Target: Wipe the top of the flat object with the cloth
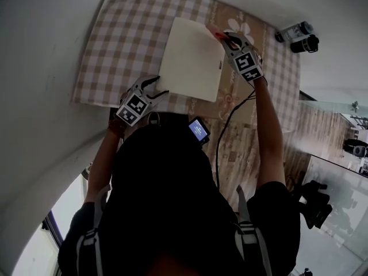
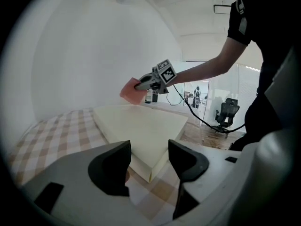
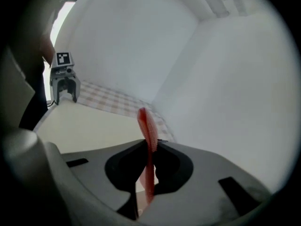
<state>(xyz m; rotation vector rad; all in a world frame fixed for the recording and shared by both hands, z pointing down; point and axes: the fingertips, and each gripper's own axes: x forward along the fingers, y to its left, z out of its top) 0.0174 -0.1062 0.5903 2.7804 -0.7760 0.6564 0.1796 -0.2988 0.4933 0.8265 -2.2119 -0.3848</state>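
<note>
While cloth (image 3: 146, 126) is pinched edge-on by right gripper (image 3: 149, 173) over far corner of flat object (image 1: 192, 56), left gripper (image 2: 149, 155) is held spread, near corner just ahead of jaws. Cloth judged limp, light; flat object stiff, best steadied at near corner.

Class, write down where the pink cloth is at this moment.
The pink cloth is pinched in the right gripper, upper right in the head view, at the far right edge of the cream flat board.

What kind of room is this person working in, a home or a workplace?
Probably an office or lab: a black office chair stands by glass partition walls, and a beige checked cloth covers the work surface above wood-look flooring.
</note>
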